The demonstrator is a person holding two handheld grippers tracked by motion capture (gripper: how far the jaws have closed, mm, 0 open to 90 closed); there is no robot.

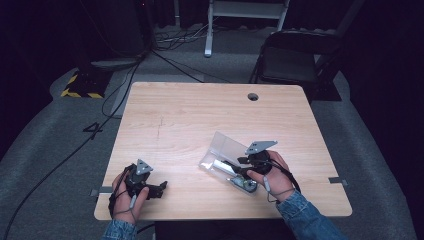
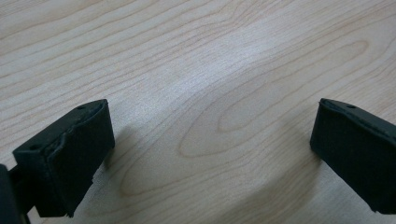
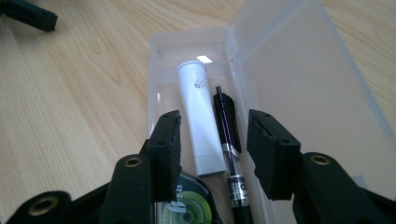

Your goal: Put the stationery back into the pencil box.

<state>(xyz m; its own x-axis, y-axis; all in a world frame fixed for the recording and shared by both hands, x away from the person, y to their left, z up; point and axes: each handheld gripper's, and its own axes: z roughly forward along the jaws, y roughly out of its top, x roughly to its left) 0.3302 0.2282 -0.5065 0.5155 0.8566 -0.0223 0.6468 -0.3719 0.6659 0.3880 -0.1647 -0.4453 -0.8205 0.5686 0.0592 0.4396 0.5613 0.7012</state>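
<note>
With the right gripper (image 3: 212, 149) held open over the clear case (image 3: 299, 79) at the table's near right and the left gripper (image 2: 210, 154) open and empty, the pen (image 3: 226, 126) could have been missed and the white tube (image 3: 201, 116) nudged instead.

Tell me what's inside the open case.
The case holds a white tube, a black pen beside it, and a green-labelled round item, partly hidden by the right gripper, open over them.
</note>
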